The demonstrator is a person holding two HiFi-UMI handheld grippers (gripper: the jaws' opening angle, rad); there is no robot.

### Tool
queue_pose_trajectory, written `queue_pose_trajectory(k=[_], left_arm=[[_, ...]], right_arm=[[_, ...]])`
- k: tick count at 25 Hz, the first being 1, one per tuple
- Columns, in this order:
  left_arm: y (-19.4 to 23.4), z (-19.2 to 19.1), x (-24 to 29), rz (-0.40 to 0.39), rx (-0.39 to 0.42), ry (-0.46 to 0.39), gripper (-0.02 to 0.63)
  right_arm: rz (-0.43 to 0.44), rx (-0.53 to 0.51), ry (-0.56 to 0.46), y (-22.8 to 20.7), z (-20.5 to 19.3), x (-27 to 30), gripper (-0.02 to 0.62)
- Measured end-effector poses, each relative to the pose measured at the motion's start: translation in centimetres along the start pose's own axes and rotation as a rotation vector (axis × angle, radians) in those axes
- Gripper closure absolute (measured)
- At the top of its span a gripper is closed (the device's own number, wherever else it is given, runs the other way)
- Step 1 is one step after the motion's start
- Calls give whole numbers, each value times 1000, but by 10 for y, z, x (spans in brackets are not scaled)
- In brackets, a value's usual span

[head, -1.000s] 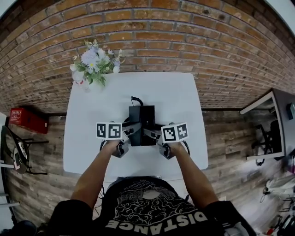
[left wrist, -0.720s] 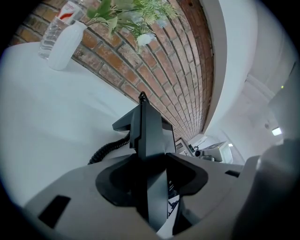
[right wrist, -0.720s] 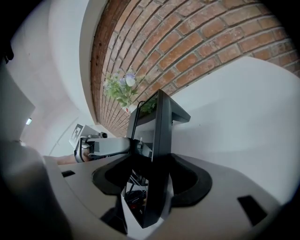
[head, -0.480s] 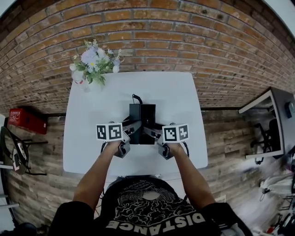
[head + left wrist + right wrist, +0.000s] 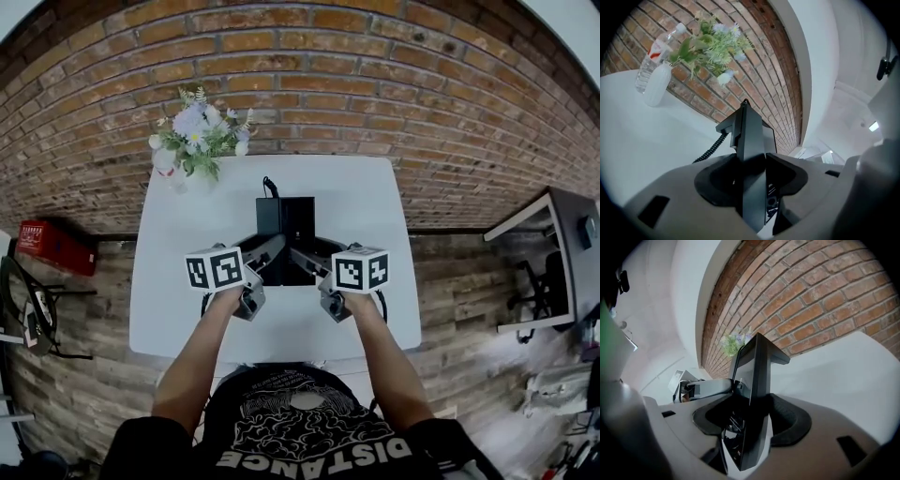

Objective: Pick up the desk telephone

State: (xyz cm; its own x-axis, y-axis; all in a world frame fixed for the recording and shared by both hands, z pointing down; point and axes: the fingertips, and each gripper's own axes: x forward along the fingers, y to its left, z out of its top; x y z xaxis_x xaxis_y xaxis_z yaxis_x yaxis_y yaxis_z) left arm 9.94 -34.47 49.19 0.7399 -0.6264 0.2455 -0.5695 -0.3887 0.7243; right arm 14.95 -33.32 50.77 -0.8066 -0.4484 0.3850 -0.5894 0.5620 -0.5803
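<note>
Head view: the near end of the black rectangular desk telephone (image 5: pixel 286 217) is covered by the left gripper (image 5: pixel 269 251) and the right gripper (image 5: pixel 305 258); the right one's jaws have just been closing with the telephone between them. Keys and handset too dark to separate. Left gripper view: clear plastic bottle with red label (image 5: pixel 655 50) partly behind the white vase (image 5: pixel 657 86). Right gripper view: pale flower bunch (image 5: pixel 734 343) blurred, partly behind the telephone

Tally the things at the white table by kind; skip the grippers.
Desk telephone: 1
Vase of flowers: 1
Clear plastic bottle: 1
Total: 3
</note>
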Motion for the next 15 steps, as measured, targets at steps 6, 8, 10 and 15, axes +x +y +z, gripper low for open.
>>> queue_pose_trajectory(k=[6,8,10,15], left_arm=[[-26,46,-14,3,90,-89,410],[-40,60,-17,-18,118,-110,410],[-51,72,-21,-30,146,-129,410],[-78,98,-31,-45,207,-166,410]], right_arm=[[13,-94,-84,30,48,-9,354],[18,-120,-112,39,62,-13,354],[25,-144,-140,48,76,-17,354],[39,-194,-202,69,104,-28,354]])
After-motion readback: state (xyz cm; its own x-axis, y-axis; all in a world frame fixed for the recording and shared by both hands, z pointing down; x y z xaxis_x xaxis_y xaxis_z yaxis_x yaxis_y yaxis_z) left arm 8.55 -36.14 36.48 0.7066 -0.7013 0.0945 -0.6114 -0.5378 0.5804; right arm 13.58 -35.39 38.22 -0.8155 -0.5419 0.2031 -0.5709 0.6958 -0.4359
